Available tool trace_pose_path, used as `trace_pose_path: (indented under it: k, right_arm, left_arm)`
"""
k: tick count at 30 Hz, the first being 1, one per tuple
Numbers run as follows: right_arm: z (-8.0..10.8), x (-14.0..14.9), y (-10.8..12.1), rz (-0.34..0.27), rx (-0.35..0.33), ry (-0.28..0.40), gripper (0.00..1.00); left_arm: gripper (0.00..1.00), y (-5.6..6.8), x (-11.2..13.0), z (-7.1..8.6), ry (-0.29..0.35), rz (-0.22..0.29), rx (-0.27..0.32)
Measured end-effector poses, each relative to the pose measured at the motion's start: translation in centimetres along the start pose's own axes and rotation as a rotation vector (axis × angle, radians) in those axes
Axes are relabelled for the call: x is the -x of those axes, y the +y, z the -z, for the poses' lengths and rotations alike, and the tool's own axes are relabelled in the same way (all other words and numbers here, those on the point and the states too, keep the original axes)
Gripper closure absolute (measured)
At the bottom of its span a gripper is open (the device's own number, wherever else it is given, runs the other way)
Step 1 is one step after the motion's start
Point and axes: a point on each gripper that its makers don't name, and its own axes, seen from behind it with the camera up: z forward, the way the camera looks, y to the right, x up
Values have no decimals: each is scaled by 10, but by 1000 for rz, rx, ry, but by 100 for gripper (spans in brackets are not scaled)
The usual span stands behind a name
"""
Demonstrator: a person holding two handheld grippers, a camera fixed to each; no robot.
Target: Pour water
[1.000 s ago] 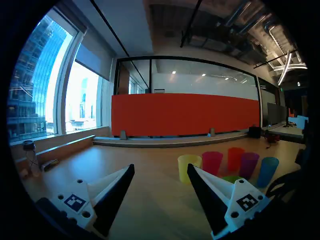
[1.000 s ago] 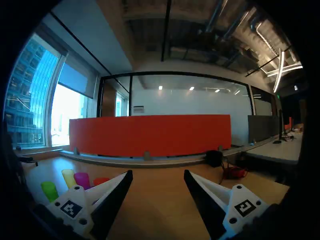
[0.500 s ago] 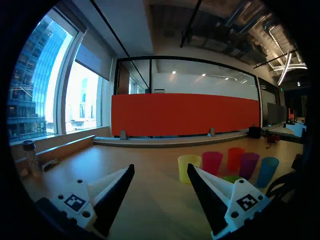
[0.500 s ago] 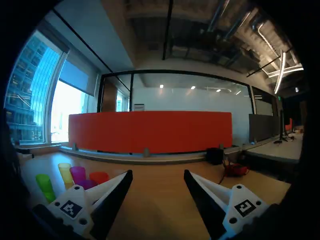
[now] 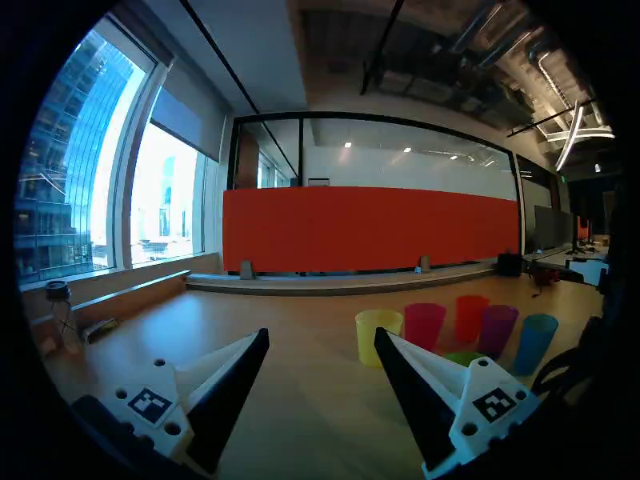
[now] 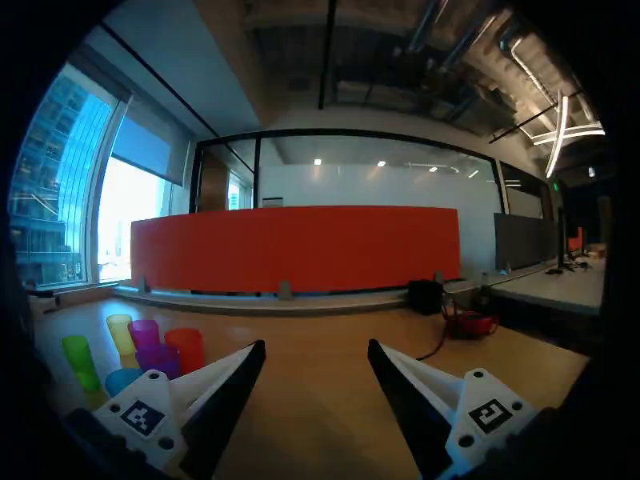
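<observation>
The left gripper [image 5: 321, 333] is being held spread and empty just behind the upright cups [image 5: 448, 324] on the table [image 5: 304, 424]; the right gripper [image 6: 314, 344], spread and empty too, is being held to their right, judged farther off

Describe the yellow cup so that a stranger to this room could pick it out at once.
In the left gripper view, start at the long orange partition and drop to the wooden table before it, where a cluster of coloured cups stands. The yellow cup is at the cluster's left end, beside the pink cup, and is the only yellow one.
</observation>
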Motion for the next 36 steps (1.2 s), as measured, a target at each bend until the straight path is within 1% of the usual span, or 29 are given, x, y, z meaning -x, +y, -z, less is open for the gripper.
trace_pose_path:
  k: [15,36]
  right_arm:
    - [-2,10,-2,24,-10,-23,1]
    - [0,10,-4,25,-9,-26,1]
  left_arm:
    - [2,-1,0,0,0,0,0]
    - [2,-1,0,0,0,0,0]
